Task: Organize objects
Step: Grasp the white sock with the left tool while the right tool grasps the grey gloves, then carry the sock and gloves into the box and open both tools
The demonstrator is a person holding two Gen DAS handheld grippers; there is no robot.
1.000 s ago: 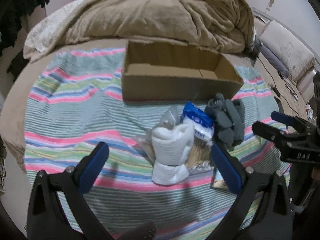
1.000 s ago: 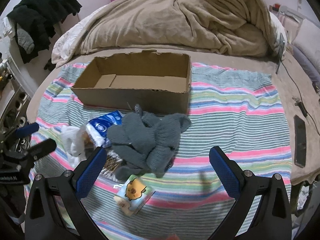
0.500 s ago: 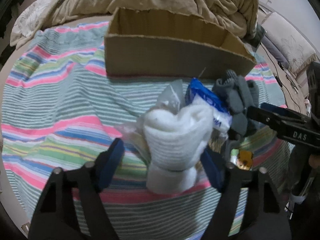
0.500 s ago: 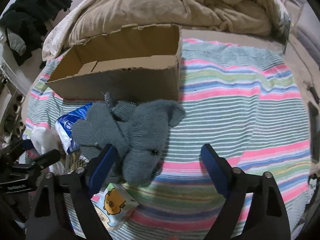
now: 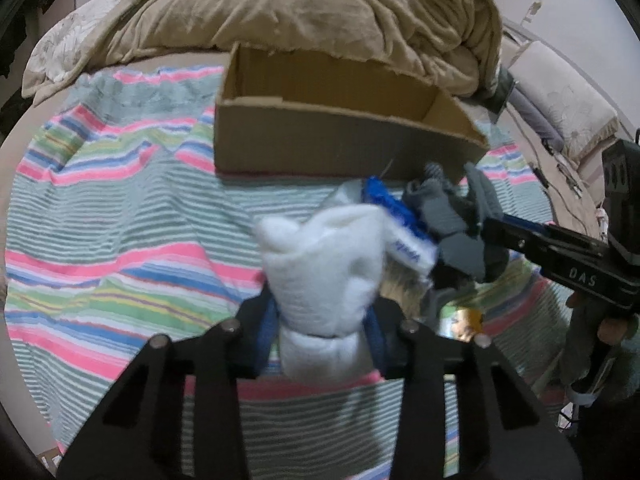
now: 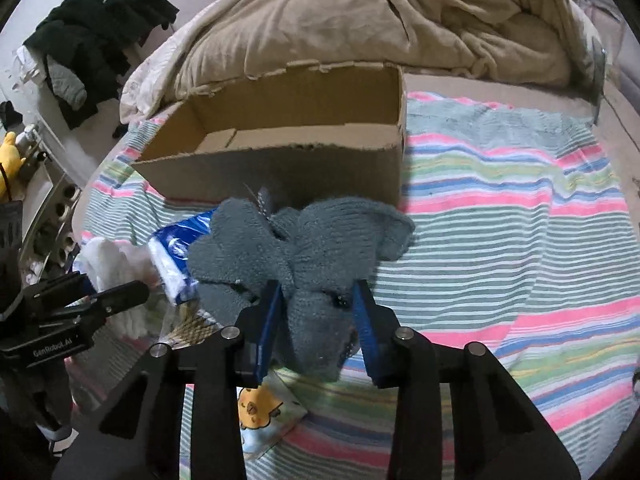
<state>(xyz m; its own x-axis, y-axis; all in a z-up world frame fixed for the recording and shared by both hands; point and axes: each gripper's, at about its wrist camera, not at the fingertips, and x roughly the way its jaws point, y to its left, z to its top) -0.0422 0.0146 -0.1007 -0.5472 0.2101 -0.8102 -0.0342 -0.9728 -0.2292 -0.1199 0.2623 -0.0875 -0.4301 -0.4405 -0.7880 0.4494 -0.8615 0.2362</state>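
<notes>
My left gripper (image 5: 322, 324) is shut on a rolled white sock (image 5: 324, 264). My right gripper (image 6: 318, 320) is shut on a grey knitted sock bundle (image 6: 304, 240); the bundle also shows in the left wrist view (image 5: 452, 216). An open, empty cardboard box (image 5: 340, 144) stands just behind both on the striped blanket (image 5: 120, 240), and appears in the right wrist view (image 6: 280, 160). Between the socks lies a blue and white tissue pack (image 6: 176, 248). A small packet with a yellow cartoon face (image 6: 260, 412) lies under the right gripper.
A heaped beige duvet (image 5: 320, 8) fills the bed behind the box. Dark clothes (image 6: 100, 32) hang at the far left. A pillow (image 5: 560, 96) and cables lie at the right. A clear bag of brownish items (image 5: 400, 292) sits under the socks.
Both grippers moved forward and closed: the left onto the white sock, the right onto the grey sock bundle. They were open a second ago.
</notes>
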